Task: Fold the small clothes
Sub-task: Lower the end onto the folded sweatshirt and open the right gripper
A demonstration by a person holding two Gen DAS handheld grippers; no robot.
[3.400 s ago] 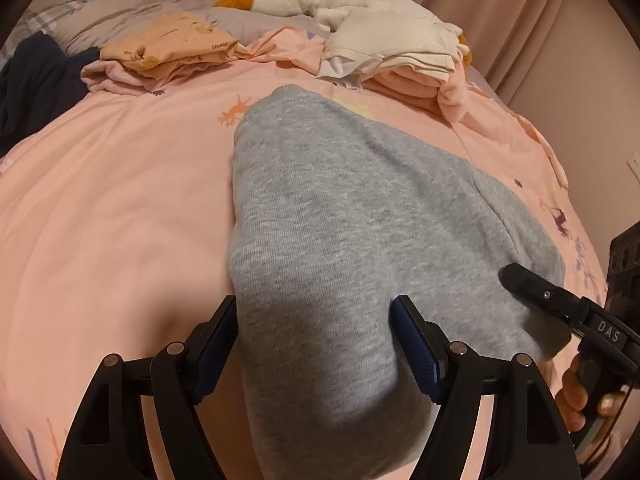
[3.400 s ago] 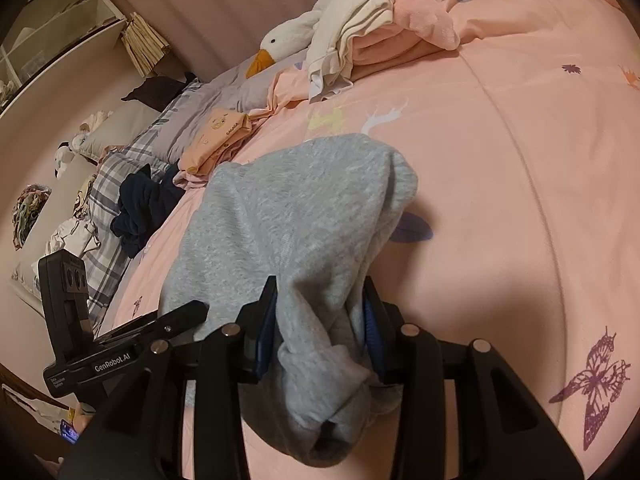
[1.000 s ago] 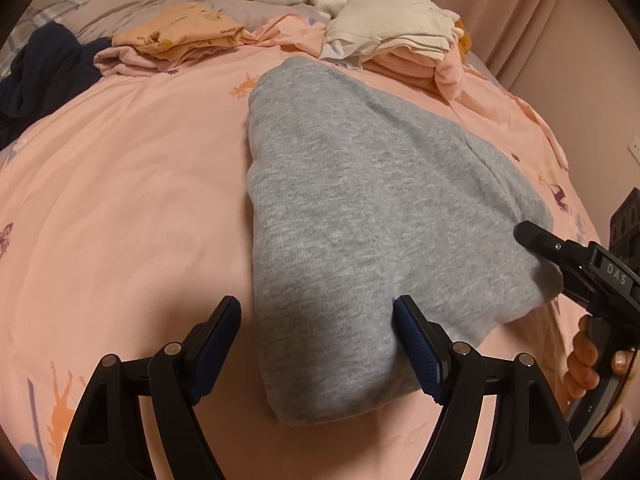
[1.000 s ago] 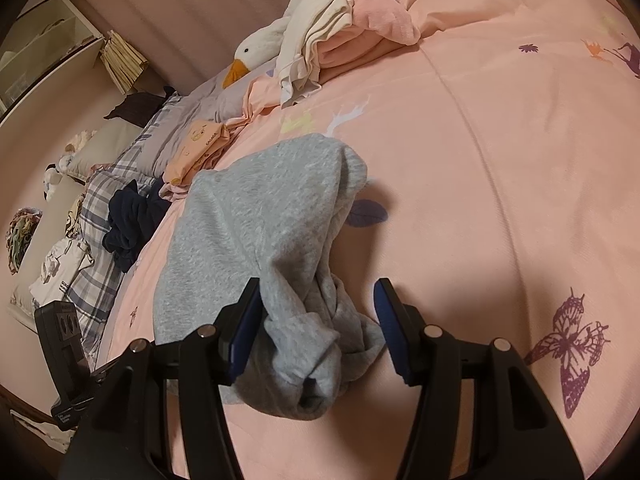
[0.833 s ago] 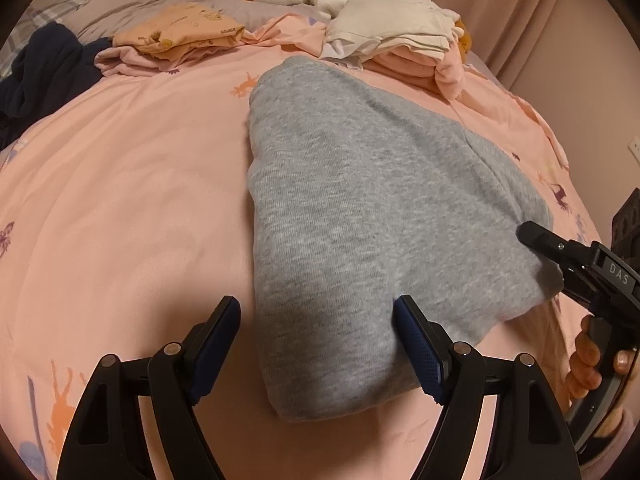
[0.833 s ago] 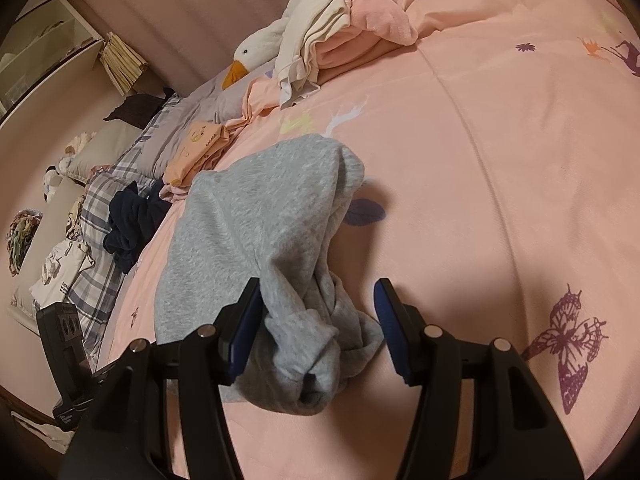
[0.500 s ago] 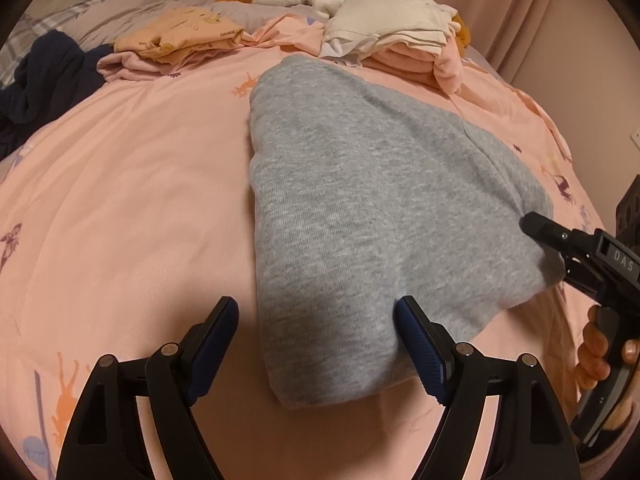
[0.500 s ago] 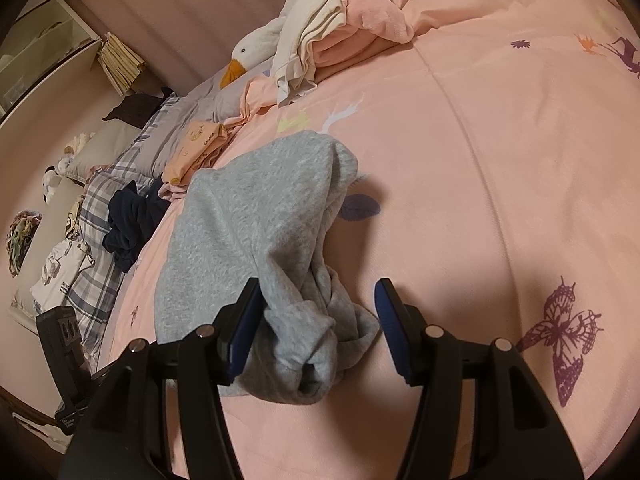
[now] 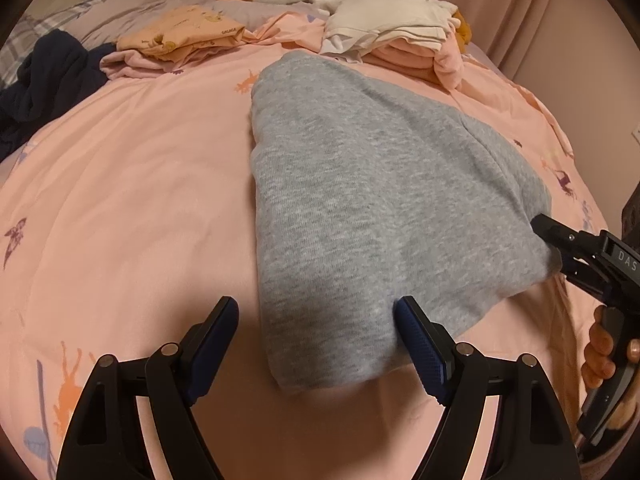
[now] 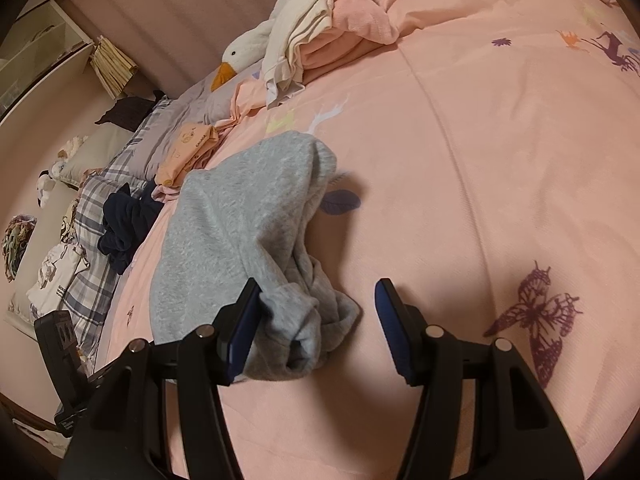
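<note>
- Two hand-held grippers stood over one grey garment spread across the middle of the frame on the pink bed; neither pressed on it.
- Left hand-held gripper sat at the bottom of the left wrist view with its jaws wide apart, the garment's near corner lying loose between them, so nothing was gripped.
- Right hand-held gripper sat at the bottom of the right wrist view, jaws parted, with the bunched end of the cloth beside its left pad and free of the right one; released, by my reading.
- Done, as far as I could judge: the garment lay doubled over with a straight left edge in the left wrist view.
- Left to do: the rumpled end at the lower centre of the right wrist view looked untidy and probably wanted another fold.
- Folded peach clothes and a cream and pink stack lay at the top of the frame; a dark navy garment at the upper left looked unfolded.
</note>
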